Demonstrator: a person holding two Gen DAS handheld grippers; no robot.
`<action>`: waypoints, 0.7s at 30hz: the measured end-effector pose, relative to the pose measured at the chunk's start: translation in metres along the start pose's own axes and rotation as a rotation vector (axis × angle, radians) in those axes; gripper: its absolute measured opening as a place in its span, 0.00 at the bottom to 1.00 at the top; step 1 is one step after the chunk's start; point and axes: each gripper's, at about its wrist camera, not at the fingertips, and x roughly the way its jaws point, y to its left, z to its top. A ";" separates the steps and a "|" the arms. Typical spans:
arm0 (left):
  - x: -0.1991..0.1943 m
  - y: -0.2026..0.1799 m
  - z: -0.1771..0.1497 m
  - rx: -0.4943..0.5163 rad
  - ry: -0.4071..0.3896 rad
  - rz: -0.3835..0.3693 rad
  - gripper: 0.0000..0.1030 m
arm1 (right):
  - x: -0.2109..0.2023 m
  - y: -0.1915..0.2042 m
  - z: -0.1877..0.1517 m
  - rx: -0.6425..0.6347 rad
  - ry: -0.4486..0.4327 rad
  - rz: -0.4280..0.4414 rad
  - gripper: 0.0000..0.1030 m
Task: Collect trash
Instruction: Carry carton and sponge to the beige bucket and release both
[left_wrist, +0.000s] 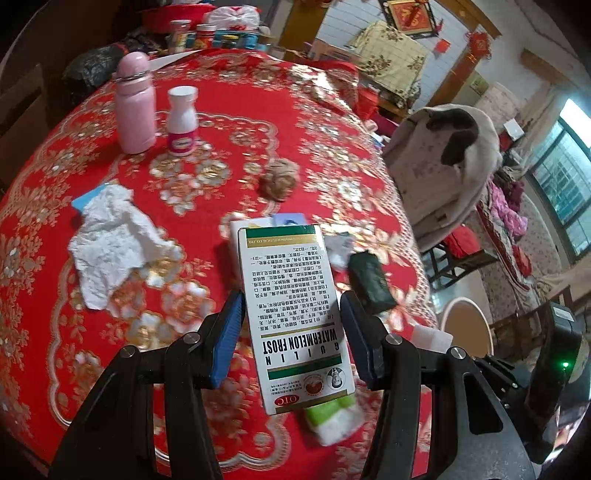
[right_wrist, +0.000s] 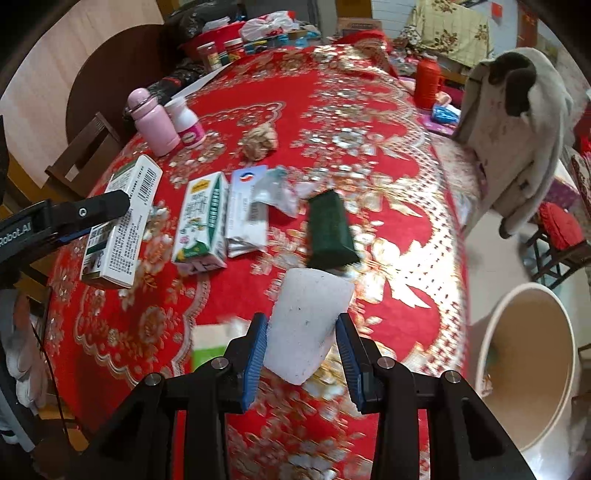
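My left gripper (left_wrist: 291, 308) is shut on a white and green medicine box (left_wrist: 295, 317), which hangs tilted above the red tablecloth (left_wrist: 229, 110). The right wrist view shows that box (right_wrist: 122, 221) at the left. My right gripper (right_wrist: 301, 326) is shut on a white foam block (right_wrist: 308, 325), also off the table. On the cloth lie a crumpled white tissue (left_wrist: 110, 243), a brown paper ball (left_wrist: 279, 179), a dark green packet (right_wrist: 330, 232), a small milk carton (right_wrist: 203, 225) and a white flat pack (right_wrist: 247, 218). A cream round bin (right_wrist: 528, 369) stands on the floor at the right.
A pink flask (left_wrist: 133, 107) and a white bottle with a pink label (left_wrist: 181, 122) stand at the far left of the table. Jars and bags crowd its back edge. A chair draped with a pale coat (right_wrist: 517, 129) stands right of the table, behind the bin.
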 end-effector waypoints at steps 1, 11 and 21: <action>0.000 -0.005 -0.001 0.005 0.001 -0.004 0.50 | -0.002 -0.005 -0.002 0.006 -0.001 -0.004 0.36; 0.016 -0.063 -0.008 0.072 0.032 -0.056 0.50 | -0.025 -0.057 -0.022 0.068 -0.014 -0.057 0.36; 0.042 -0.142 -0.023 0.182 0.087 -0.132 0.50 | -0.047 -0.122 -0.049 0.170 -0.015 -0.131 0.36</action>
